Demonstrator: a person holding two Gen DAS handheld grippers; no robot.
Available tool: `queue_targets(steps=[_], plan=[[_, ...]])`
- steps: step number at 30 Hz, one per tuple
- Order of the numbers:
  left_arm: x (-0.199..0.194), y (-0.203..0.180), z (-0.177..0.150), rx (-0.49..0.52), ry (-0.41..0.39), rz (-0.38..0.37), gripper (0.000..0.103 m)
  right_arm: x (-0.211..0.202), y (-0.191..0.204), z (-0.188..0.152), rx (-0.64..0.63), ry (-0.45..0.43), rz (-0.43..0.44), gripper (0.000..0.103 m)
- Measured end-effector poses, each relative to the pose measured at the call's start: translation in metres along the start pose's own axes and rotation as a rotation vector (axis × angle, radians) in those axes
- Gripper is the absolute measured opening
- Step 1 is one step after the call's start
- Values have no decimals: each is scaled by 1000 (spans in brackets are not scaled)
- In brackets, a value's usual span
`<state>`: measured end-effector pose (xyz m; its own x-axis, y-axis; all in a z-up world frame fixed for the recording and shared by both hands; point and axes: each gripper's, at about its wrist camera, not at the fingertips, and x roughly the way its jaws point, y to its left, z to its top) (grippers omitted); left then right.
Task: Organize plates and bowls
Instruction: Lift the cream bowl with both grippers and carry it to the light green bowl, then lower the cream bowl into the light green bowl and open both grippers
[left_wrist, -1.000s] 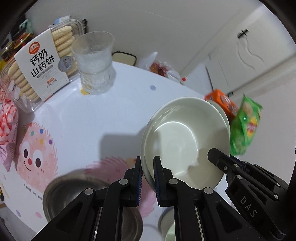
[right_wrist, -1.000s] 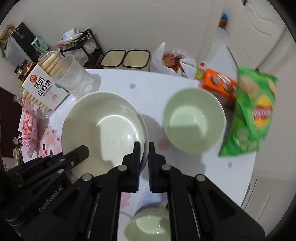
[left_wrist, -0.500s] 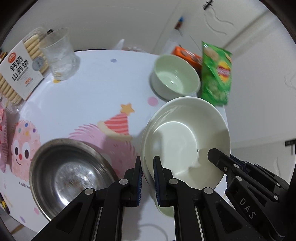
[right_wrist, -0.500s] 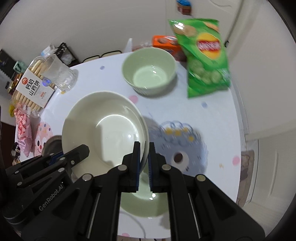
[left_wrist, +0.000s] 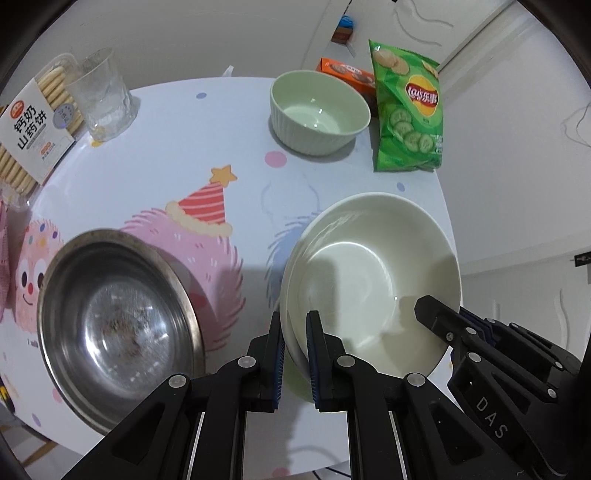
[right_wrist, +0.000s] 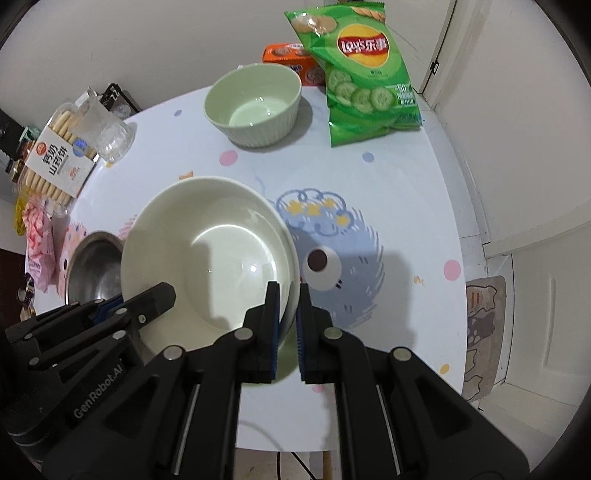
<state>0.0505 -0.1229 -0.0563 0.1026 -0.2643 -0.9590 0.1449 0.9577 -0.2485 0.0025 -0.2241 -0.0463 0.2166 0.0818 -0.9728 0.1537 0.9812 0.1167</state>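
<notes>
Left wrist view shows my left gripper (left_wrist: 294, 354) with its fingers clamped on the near-left rim of a wide cream ceramic bowl (left_wrist: 369, 284), while my right gripper (left_wrist: 436, 321) pinches the rim on the opposite side. From the right wrist view, the right gripper (right_wrist: 287, 325) has its fingers closed on that same bowl's (right_wrist: 210, 254) right rim, and the left gripper (right_wrist: 147, 299) grips the near-left rim. Both hold the bowl above the front part of the round white cartoon-printed tabletop (left_wrist: 177, 147), over the blue furry monster print; I cannot tell whether it touches anything beneath (a pale green surface shows just under its near edge).

A round stainless steel basin (left_wrist: 118, 321) sits at the tabletop's front-left edge, just beside the held bowl. A ribbed pale green ceramic bowl (left_wrist: 317, 110) stands upright near the far edge, with a green bag of crisps (left_wrist: 410, 110) just beside it on the right and an orange snack box (left_wrist: 347, 72) behind them. Toward the far-left edge stand a clear glass tumbler (left_wrist: 101, 98) and a clear plastic tray of biscuits (left_wrist: 29, 125).
</notes>
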Motion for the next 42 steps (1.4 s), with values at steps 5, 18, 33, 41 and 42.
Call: queue_targets(steps=[5, 18, 33, 41, 42], plan=[[3, -2, -9, -2, 10, 23, 11, 4, -1, -9, -37, 22, 3, 10], [18, 1, -30, -37, 48, 56, 11, 15, 7, -28, -129, 35, -27, 11], [22, 0, -32, -20, 16, 104, 10, 27, 5, -28, -149, 58, -47, 13], [22, -1, -32, -4, 3, 123, 11, 28, 6, -29, -175, 68, -46, 14], [22, -2, -32, -4, 1, 128, 11, 29, 6, -29, -176, 74, -47, 15]])
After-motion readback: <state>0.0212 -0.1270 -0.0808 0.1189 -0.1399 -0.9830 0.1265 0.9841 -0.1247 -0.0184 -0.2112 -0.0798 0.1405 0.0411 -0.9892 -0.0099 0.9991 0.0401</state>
